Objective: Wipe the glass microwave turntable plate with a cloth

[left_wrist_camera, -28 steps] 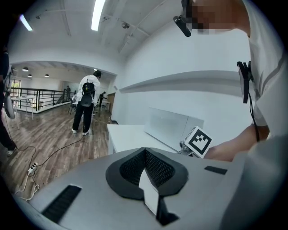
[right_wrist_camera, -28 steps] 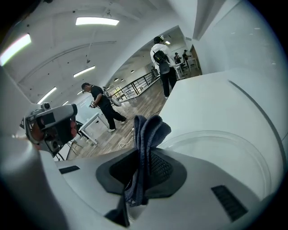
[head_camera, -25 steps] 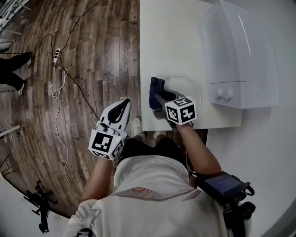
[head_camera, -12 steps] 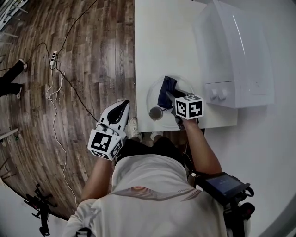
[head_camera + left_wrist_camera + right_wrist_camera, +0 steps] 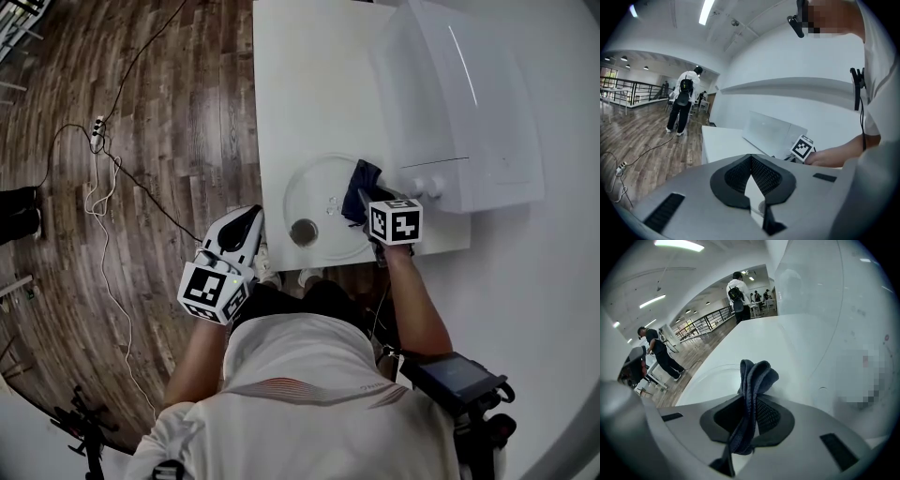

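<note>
Floorboards [image 5: 141, 187] of dark wood fill the left side of the head view, with a thin cable [image 5: 103, 225] looping across them to a power strip [image 5: 97, 124]. To the right stands a white table [image 5: 300, 94], and on its right part sits a white microwave [image 5: 459, 103], its knobs turned toward the person.

Just in front of the microwave, at the table's near edge, the round glass turntable plate [image 5: 319, 187] lies flat on the tabletop. A small dark round thing [image 5: 303, 232] shows at the plate's near-left part; what it is cannot be told.

The right gripper [image 5: 749, 404] reaches over the plate's right side, near the microwave's knobs. Its jaws are clamped on a dark blue cloth [image 5: 362, 180], whose bunched folds stick out past the jaw tips over the plate's right rim.

The left gripper [image 5: 751, 161] hangs off the table's near-left corner, above the floor and well apart from the plate. Its jaw tips meet, with nothing between them.
</note>
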Motion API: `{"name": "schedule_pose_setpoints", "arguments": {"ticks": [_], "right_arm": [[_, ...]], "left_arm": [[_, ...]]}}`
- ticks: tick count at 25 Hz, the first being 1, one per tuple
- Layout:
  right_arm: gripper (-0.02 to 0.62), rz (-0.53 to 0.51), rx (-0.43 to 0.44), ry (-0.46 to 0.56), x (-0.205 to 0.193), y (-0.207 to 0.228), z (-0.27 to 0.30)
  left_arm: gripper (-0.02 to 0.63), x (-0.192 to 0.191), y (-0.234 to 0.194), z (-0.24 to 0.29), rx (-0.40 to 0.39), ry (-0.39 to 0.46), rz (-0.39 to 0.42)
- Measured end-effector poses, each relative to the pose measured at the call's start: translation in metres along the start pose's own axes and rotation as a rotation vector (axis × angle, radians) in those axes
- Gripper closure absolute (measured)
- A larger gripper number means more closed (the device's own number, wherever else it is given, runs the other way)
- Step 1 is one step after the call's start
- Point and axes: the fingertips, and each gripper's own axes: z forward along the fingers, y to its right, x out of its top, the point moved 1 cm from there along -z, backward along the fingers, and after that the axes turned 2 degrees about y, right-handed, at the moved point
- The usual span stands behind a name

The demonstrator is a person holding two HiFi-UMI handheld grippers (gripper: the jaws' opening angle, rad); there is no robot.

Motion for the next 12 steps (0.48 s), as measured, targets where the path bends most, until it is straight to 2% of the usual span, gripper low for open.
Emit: {"name": "schedule_pose_setpoints", "arguments": {"ticks": [4,8,10,12], "right_arm": [[0.534,-0.037,-0.062,-0.018,-0.008,0.017,-0.009],[0.534,-0.062,-0.083,-0.006,-0.012,0.020,-0.016],[0.534,-0.082,-0.075,0.051,-0.004,0.012,-0.025],[0.534,-0.095,-0.051,0.160,0.010,-0.003,-0.045]], "left_arm": [[0.595,-0.004,0.003,0.002,-0.011,-0.009,-0.003],[0.595,-0.003,0.004,0.003,-0.012,-0.012,0.002],[0.595,-0.002,0.005,0.005,-0.010,-0.011,0.008],[0.595,-0.004,0.004,0.005,-0.011,-0.011,0.014]]}}
